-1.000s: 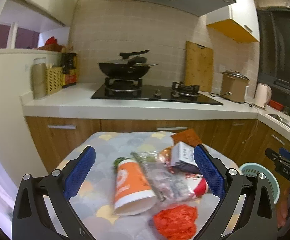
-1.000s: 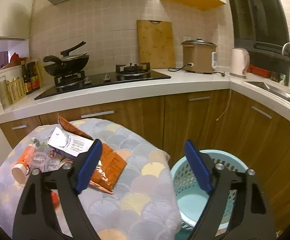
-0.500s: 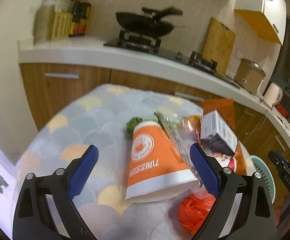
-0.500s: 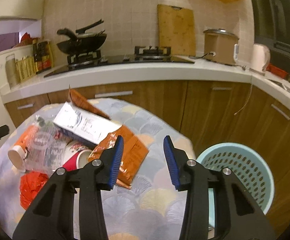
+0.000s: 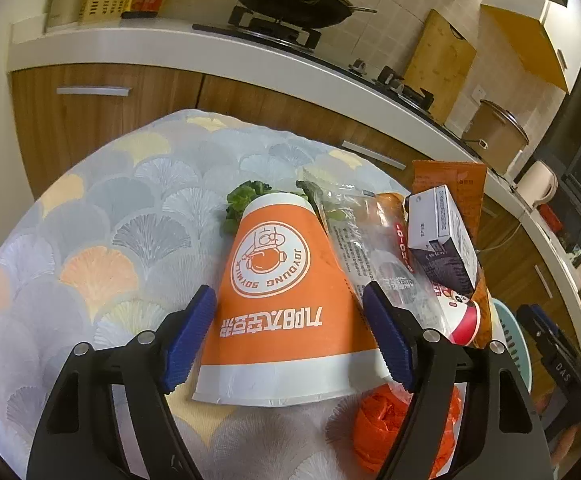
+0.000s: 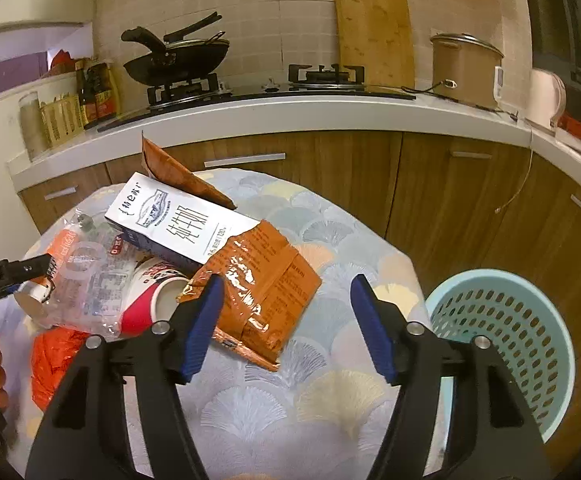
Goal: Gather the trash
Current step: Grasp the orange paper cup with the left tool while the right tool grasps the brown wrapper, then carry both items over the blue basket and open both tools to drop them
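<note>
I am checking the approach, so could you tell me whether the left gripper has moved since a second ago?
Yes. The left gripper has come forward and down: the orange paper cup, unmoved on the table, now lies between its open jaws, and the stove has slid toward the top edge.

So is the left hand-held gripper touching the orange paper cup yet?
Cannot tell. Left wrist view shows the left hand-held gripper open astride the orange paper cup, pads very close; no clear gap or contact.

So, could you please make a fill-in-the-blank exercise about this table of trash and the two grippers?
1. The left gripper has its open jaws on either side of the orange paper ____.
2. The white milk carton lies on top of the orange foil ____.
3. The light blue ____ stands on the floor beside the table.
4. The right gripper is open and holds ____.

Missing words: cup; wrapper; basket; nothing
</note>
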The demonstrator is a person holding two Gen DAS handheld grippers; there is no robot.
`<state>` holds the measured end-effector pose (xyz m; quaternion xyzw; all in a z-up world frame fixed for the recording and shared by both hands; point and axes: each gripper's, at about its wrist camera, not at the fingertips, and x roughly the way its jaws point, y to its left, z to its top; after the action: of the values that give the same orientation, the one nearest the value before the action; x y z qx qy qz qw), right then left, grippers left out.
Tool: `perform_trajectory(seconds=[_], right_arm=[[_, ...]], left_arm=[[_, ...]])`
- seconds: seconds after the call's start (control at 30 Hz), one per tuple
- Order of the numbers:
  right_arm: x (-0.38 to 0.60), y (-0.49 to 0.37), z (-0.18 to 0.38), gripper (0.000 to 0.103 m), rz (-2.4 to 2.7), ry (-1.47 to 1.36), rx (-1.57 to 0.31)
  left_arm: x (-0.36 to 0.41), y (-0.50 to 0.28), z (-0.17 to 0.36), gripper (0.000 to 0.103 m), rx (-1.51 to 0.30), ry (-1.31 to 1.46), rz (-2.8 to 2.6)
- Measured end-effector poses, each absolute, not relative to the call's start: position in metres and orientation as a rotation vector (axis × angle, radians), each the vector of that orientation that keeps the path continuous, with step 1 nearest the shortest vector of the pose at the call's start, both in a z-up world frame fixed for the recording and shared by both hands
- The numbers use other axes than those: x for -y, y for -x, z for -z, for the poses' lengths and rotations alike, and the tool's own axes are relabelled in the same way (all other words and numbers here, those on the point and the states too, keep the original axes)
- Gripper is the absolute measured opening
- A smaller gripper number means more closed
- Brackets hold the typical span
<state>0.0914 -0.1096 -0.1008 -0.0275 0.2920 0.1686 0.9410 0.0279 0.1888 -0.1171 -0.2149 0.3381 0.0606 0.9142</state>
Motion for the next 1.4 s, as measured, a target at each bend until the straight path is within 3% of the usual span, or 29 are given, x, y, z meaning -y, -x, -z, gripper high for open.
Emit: perform_trajectory(seconds=[0.07,0.37,0.73,0.87,0.93,1.0,1.03,1.13,1.4], right_arm=[[0.109,-0.097,0.104,0.072,-0.361,0.066,-0.622],[0.103,-0.124,0.12,0.077,-0.388,0.018,-0.731],[0.084,-0.144,0.129,0.092,-0.388,0.036,-0.791],[0.081,-0.147,0.135,0.091,-0.383,0.055,-0.825],[0.08,-0.147,0.137,0.072,-0.4,0.058,-0.839],[0.078,-0.147,0.141,0.038,-0.415,0.063,-0.864],[0.079,-0.145,0.142,0.031,-0.418,0.061,-0.868],[0.088,-0.135,0.142,0.022,-0.424,0.038,-0.867],[0.12,-0.104,0.122,0.015,-0.425,-0.014,-0.807]], left_arm=[[-0.187,-0.027,0.117,0.073,-0.7,0.435,-0.123],[-0.178,-0.031,0.122,0.082,-0.773,0.344,-0.207],[-0.186,-0.01,0.112,0.075,-0.714,0.344,-0.234],[-0.188,0.0,0.11,0.075,-0.698,0.342,-0.248],[-0.189,0.004,0.107,0.075,-0.69,0.337,-0.254],[-0.19,0.007,0.104,0.075,-0.676,0.34,-0.256],[-0.191,0.009,0.103,0.075,-0.67,0.342,-0.256],[-0.192,0.015,0.096,0.075,-0.645,0.343,-0.258],[-0.171,0.028,0.068,0.075,-0.56,0.303,-0.219]])
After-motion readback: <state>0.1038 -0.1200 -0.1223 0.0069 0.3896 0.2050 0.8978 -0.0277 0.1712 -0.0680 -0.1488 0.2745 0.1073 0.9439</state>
